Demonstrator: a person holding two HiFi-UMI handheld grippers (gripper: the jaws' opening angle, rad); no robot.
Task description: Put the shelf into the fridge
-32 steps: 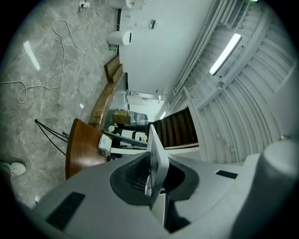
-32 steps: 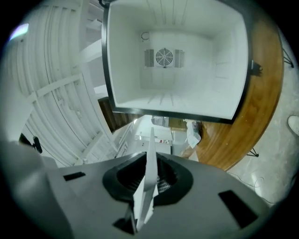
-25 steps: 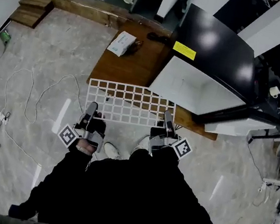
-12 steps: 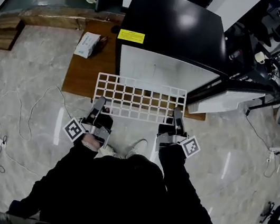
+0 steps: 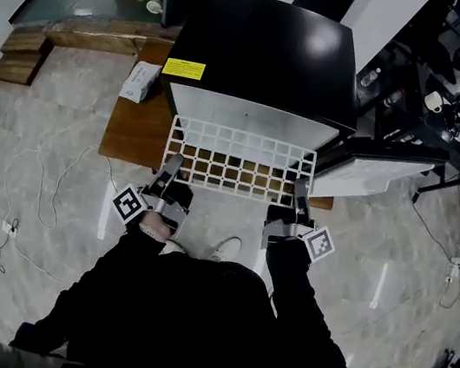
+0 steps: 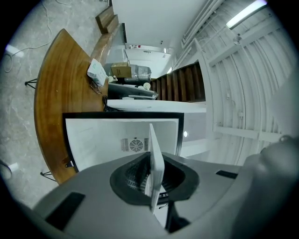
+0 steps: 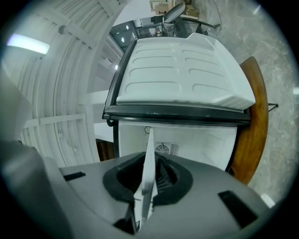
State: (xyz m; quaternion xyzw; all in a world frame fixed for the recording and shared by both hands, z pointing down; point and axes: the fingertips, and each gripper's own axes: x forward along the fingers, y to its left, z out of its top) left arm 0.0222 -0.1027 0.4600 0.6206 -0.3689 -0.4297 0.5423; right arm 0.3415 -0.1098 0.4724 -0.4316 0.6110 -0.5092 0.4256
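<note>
A person standing on a grey marble floor (image 5: 60, 149) holds a white wire grid shelf (image 5: 238, 161) level before a small black-topped fridge (image 5: 266, 53), whose door (image 5: 373, 171) stands open to the right. The left gripper (image 5: 172, 162) and the right gripper (image 5: 301, 187) are each clamped narrowly on the shelf's near edge, one by each near corner. The shelf's far edge meets the fridge's open front. The fridge stands on a brown wooden platform (image 5: 134, 127), with a white tissue box (image 5: 140, 81) toward the platform's far left corner. Only the head view shows the whole grid. The gripper views show the shelf edge-on, a thin white strip pinched between dark pads (image 6: 128, 179), and look into the white interior to a round vent (image 6: 136, 145) on its back wall. The right gripper view alone shows the door's ribbed white lining (image 7: 182, 77).
</note>
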